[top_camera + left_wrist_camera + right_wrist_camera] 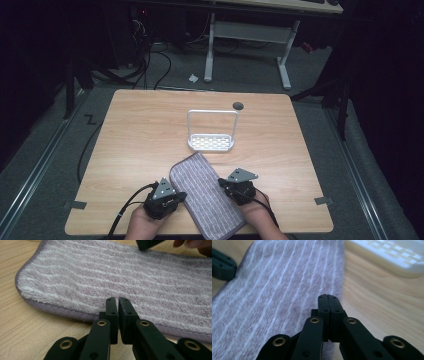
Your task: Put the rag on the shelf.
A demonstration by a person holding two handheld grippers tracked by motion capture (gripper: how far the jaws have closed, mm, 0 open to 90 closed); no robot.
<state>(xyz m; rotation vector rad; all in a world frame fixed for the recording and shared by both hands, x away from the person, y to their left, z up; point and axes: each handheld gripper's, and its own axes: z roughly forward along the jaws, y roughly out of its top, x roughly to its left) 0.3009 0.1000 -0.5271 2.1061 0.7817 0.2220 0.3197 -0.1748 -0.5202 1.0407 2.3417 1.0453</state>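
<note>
A folded purple-and-white striped towel is laid at an angle on the near part of the wooden surface, between the two grippers. The left gripper is set at the towel's left hem, and in the left gripper view its jaws are seen almost together, only a thin slit between them, with nothing held. The right gripper is placed at the towel's right edge; in the right gripper view its jaws are pressed together over the cloth, and no fold can be made out between them. The step in hand is judged to be the approach before a grasp. For the next move, both pairs of jaws would need to be parted and slid around the hems. A white rack stands beyond the towel, well apart. No brand, label or writing can be read anywhere.
</note>
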